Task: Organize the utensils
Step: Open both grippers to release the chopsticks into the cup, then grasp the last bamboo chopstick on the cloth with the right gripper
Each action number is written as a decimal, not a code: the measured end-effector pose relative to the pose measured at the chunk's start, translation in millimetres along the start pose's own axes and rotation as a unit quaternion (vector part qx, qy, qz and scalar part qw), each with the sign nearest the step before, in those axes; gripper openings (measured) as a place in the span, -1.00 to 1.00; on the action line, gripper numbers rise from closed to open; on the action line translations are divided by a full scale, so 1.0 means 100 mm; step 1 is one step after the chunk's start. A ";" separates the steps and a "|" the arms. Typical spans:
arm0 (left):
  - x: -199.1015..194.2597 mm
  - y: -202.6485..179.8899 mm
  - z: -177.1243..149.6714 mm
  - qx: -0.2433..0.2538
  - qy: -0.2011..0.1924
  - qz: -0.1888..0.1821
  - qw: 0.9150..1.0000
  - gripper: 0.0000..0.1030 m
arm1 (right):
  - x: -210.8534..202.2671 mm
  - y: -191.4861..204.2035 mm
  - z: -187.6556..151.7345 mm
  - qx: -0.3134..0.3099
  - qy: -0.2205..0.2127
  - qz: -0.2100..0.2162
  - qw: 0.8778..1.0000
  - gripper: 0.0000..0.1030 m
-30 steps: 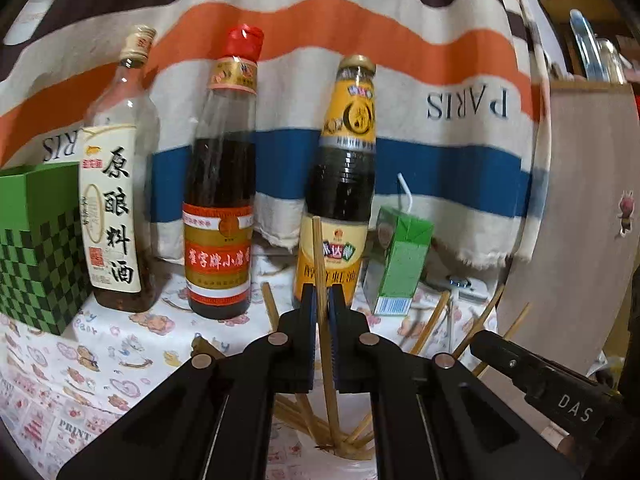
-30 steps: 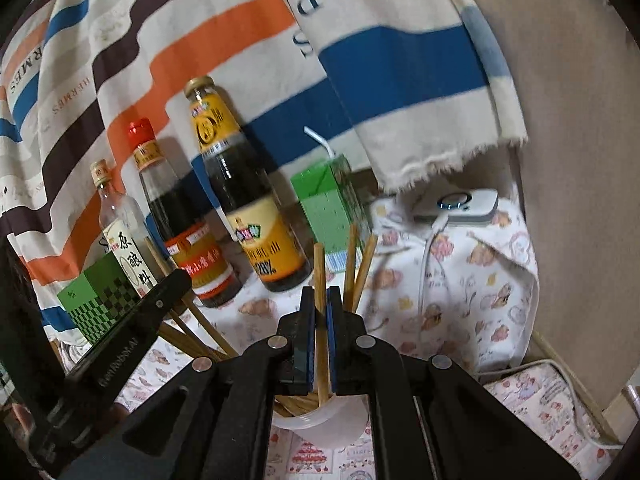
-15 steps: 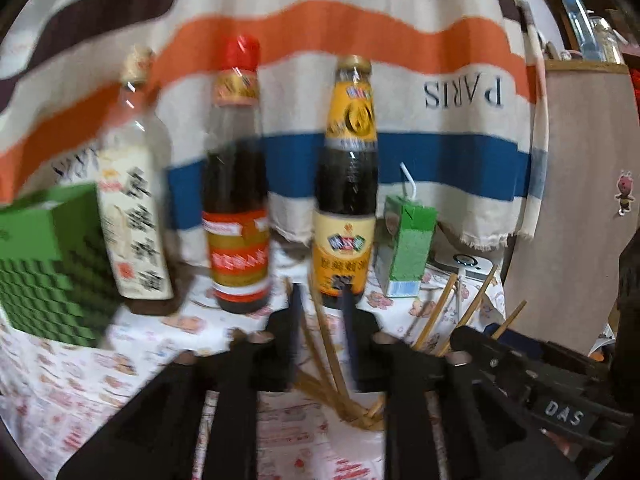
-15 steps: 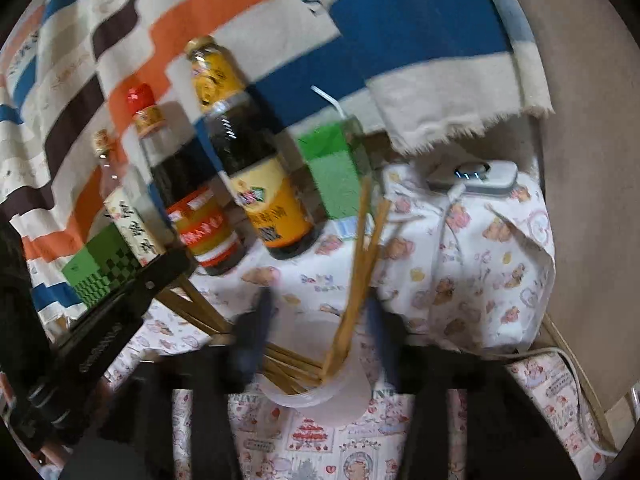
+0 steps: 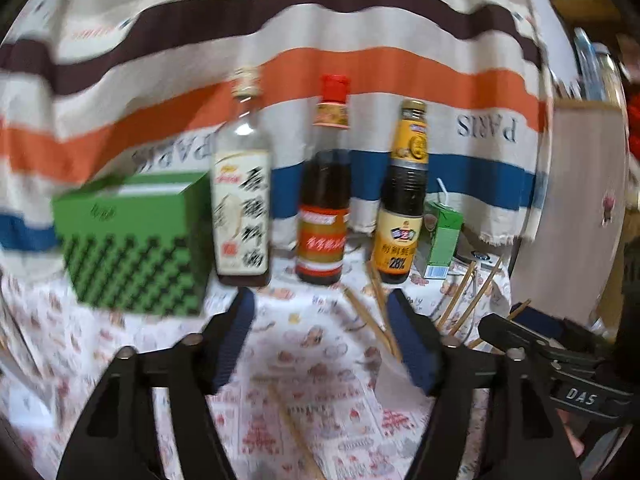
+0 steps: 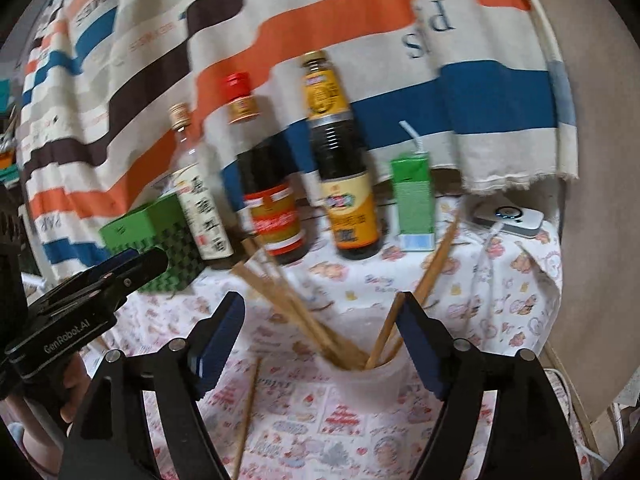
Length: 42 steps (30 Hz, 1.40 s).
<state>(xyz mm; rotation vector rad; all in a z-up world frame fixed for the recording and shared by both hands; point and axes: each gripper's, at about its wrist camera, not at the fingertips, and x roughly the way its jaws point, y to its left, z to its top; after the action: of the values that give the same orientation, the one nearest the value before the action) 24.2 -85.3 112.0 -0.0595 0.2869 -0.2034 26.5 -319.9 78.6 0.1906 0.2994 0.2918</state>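
Note:
Several wooden chopsticks [image 6: 298, 312] stand fanned out in a translucent white cup [image 6: 372, 376] on the patterned cloth; they also show in the left wrist view [image 5: 376, 320]. One loose chopstick [image 6: 247, 408] lies flat on the cloth left of the cup, also seen in the left wrist view [image 5: 296, 436]. My right gripper [image 6: 320, 344] is open and empty, its jaws wide apart just above the cup. My left gripper [image 5: 320, 340] is open and empty, left of the cup.
Three sauce bottles [image 5: 324, 184] stand in a row at the back, with a green checked box [image 5: 132, 244] to their left and a green juice carton [image 6: 414, 200] to their right. A white device [image 6: 510, 218] lies far right. A striped cloth hangs behind.
Both grippers were shut on a chopstick each over the cup; both opened and let go. The chopsticks now stand in the cup. Both grippers pulled back.

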 end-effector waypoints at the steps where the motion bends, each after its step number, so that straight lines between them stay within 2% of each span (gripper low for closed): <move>1: -0.02 0.05 -0.02 -0.005 0.003 0.005 1.000 0.50 | -0.01 0.03 -0.02 0.000 -0.001 -0.004 1.000 0.54; 4: -0.11 0.18 -0.11 0.005 -0.001 0.032 0.999 0.69 | -0.03 0.10 -0.09 0.007 0.009 -0.002 1.000 0.59; 7: -0.17 0.27 -0.22 0.021 -0.001 0.055 0.998 0.83 | 0.00 0.15 -0.20 0.016 0.038 0.001 0.999 0.61; 11: -0.21 0.40 -0.41 0.019 0.008 0.058 0.998 0.83 | 0.19 0.19 -0.42 0.040 0.092 -0.004 0.995 0.61; 13: -0.20 0.45 -0.51 0.019 0.017 0.056 0.998 0.83 | 0.28 0.24 -0.53 0.030 0.102 -0.001 0.994 0.61; 19: -0.16 0.61 -0.75 0.000 0.020 0.063 0.998 0.84 | 0.43 0.32 -0.76 0.014 0.103 0.017 0.994 0.61; 24: -0.07 0.70 -0.92 0.001 0.041 0.081 0.996 0.85 | 0.46 0.34 -0.88 -0.008 0.106 -0.003 0.994 0.62; 28: -0.03 0.82 -0.94 -0.031 0.073 0.056 0.995 0.85 | 0.50 0.33 -0.93 -0.014 0.119 -0.008 0.993 0.63; 31: -0.07 0.90 -0.92 -0.046 0.067 0.071 0.994 0.92 | 0.56 0.32 -0.95 -0.018 0.140 0.003 0.990 0.63; 34: -0.03 0.90 -0.94 -0.043 0.076 0.081 0.993 0.94 | 0.61 0.30 -0.99 -0.009 0.152 0.002 0.988 0.63; 39: 0.09 0.84 -1.01 -0.017 0.107 0.078 0.991 0.94 | 0.70 0.31 -1.07 -0.016 0.168 -0.016 0.986 0.63; 42: 0.13 0.82 -1.03 -0.010 0.120 0.090 0.989 0.94 | 0.72 0.32 -1.10 -0.018 0.174 -0.020 0.984 0.63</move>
<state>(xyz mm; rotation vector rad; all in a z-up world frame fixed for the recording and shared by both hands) 22.5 -11.0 2.4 -0.0279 0.5318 -0.0266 49.4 -251.8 -36.2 0.0972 0.6432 0.2893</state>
